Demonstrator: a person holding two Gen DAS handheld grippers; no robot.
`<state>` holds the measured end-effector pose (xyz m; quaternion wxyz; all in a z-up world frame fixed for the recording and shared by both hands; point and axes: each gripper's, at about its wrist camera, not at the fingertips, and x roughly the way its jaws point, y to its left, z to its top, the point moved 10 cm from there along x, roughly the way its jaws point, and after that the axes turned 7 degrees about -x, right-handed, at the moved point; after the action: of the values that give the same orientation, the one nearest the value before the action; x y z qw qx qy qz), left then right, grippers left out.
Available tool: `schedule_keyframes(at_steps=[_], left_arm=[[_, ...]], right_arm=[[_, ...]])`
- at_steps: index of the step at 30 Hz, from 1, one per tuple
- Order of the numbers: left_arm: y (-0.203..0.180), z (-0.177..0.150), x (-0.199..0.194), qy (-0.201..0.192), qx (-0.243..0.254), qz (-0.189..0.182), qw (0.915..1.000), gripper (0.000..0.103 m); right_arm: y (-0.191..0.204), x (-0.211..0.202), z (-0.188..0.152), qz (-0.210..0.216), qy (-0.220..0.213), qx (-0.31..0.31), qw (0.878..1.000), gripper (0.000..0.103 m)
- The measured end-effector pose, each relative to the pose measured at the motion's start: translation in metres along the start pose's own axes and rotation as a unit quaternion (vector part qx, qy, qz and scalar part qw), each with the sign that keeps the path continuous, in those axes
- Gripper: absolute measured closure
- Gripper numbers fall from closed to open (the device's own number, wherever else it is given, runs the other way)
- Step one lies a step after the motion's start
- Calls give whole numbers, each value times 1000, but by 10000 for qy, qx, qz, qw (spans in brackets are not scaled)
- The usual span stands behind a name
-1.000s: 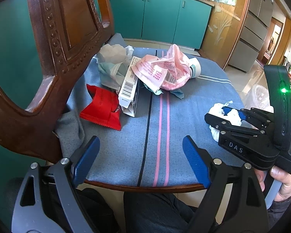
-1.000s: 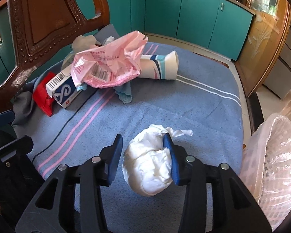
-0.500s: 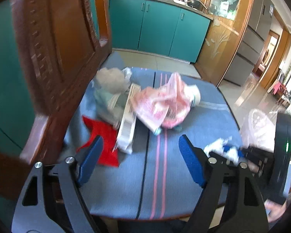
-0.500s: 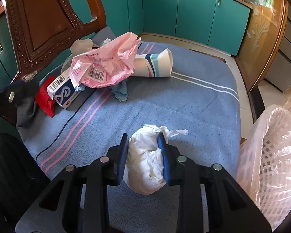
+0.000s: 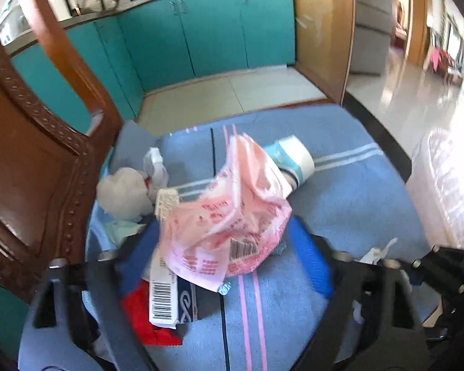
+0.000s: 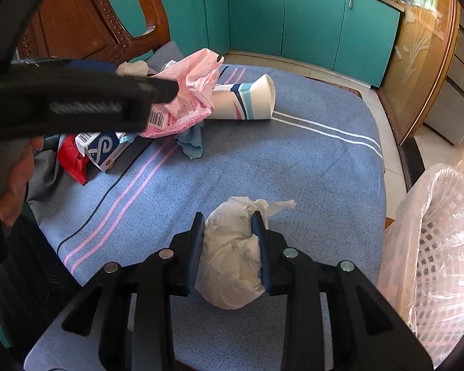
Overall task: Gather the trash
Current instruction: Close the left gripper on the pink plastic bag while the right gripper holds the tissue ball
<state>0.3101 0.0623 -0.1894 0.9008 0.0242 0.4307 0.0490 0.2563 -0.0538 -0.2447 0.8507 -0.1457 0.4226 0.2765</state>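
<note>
My right gripper (image 6: 229,241) is shut on a crumpled white tissue wad (image 6: 232,253) just above the blue striped cloth (image 6: 294,160). My left gripper (image 5: 222,253) is open, its jaws on either side of a crumpled pink plastic wrapper (image 5: 229,216), also in the right wrist view (image 6: 188,92). Under and beside the wrapper lie a barcoded carton (image 5: 167,293), a red packet (image 5: 142,318), a paper cup on its side (image 6: 247,102) and a white wad (image 5: 123,194). A lined white bin (image 6: 433,262) stands at the right.
A carved wooden chair back (image 5: 31,160) rises on the left. Teal cabinets (image 6: 294,15) line the far wall. The cloth-covered seat edge drops to tiled floor (image 5: 232,89) beyond. The right gripper's body (image 5: 442,272) shows at the left view's right edge.
My left gripper moved forward over the trash pile until its jaws flank the pink wrapper. My right gripper closed tighter on the tissue wad and lifted it slightly.
</note>
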Motion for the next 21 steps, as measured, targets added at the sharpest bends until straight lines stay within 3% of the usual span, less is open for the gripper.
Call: schedule_keyframes(at_steps=[2, 9, 21], left_arm=[[-1, -7, 7, 143, 23, -6, 9999, 60], [4, -26, 2, 167, -186, -124, 9996, 90], [13, -42, -48, -197, -643, -352, 9971, 93]], right_arm=[[-1, 0, -1, 12, -6, 20, 10000, 71], [-1, -1, 0, 14, -39, 41, 10000, 71], [-14, -9, -2, -44, -110, 306, 9995, 71]])
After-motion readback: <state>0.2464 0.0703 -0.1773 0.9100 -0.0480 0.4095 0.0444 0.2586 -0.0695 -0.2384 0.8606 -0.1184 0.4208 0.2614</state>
